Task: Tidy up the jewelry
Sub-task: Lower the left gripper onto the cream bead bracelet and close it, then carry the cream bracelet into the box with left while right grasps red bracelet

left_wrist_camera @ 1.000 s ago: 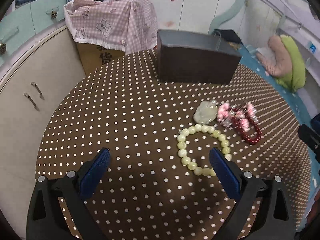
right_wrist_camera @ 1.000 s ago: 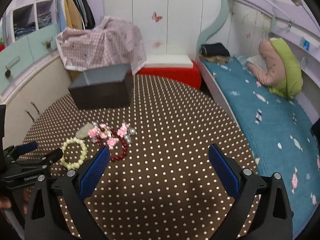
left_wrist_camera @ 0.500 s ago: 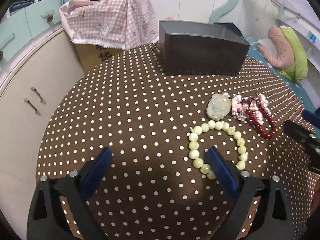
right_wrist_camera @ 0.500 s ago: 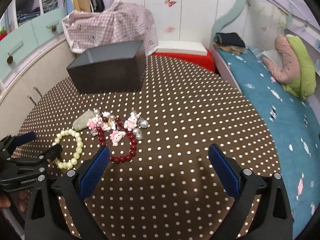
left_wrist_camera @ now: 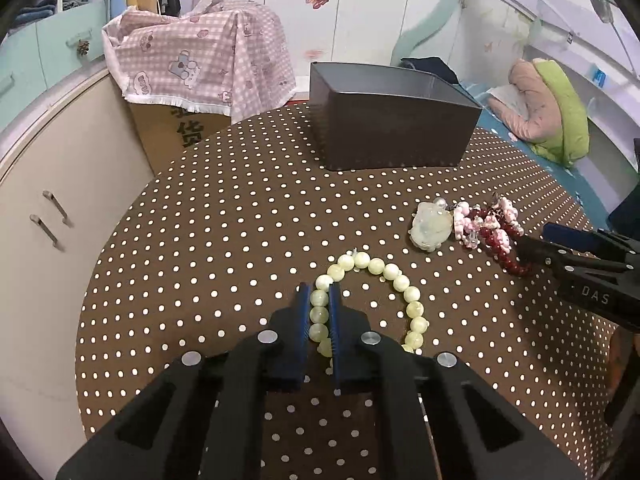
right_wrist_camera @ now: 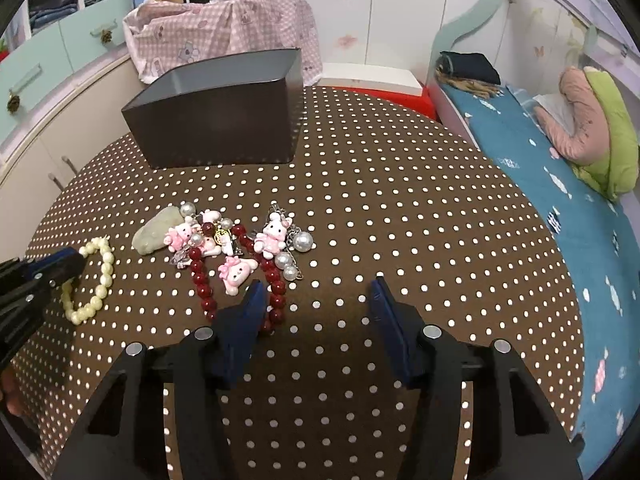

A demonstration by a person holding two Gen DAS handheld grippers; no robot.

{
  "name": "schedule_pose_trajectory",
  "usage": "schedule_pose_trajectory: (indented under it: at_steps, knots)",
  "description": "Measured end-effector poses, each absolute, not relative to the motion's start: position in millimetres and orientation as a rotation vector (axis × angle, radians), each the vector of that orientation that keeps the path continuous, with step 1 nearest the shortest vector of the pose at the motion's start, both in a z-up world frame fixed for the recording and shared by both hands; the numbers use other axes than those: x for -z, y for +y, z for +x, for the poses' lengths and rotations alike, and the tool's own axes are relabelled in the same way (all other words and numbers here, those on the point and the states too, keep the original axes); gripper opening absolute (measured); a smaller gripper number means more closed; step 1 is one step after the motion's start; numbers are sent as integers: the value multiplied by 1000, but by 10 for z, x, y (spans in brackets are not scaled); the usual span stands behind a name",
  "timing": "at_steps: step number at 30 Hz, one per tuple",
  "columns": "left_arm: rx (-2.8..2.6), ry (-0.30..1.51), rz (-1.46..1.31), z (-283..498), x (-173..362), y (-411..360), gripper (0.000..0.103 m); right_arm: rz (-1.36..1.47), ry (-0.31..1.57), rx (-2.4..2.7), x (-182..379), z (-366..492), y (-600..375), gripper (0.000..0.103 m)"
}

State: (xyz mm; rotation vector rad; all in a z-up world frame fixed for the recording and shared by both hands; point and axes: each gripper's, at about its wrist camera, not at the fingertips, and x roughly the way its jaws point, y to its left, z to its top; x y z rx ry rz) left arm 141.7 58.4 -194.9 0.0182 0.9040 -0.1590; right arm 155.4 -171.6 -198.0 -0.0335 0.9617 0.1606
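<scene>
At lower centre of the left wrist view, the left gripper point(left_wrist_camera: 319, 312) was clamped on the near side of a pale green bead bracelet point(left_wrist_camera: 394, 276) lying on the polka-dot table point(left_wrist_camera: 224, 240). The right gripper point(right_wrist_camera: 316, 296) was closing, its jaws apart over bare cloth, its left pad beside a dark red bead bracelet point(right_wrist_camera: 202, 284). An open dark box point(right_wrist_camera: 224, 120) stood at upper left.

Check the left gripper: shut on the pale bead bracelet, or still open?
Shut on it. The left gripper's blue pads pinch one side of the pale green bead bracelet, whose loop lies on the dotted tablecloth.
</scene>
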Motion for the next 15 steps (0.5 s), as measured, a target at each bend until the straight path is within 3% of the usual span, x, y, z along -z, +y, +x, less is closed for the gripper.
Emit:
schedule_pose_trajectory:
  at_steps: [7, 15]
  knots:
    - [234, 895, -35, 1360, 1863, 583, 8, -31, 981, -252, 1973, 1493, -1593, 9]
    - [318, 846, -67, 1238, 1616, 553, 8, 20, 932, -330, 1743, 1282, -1589, 8]
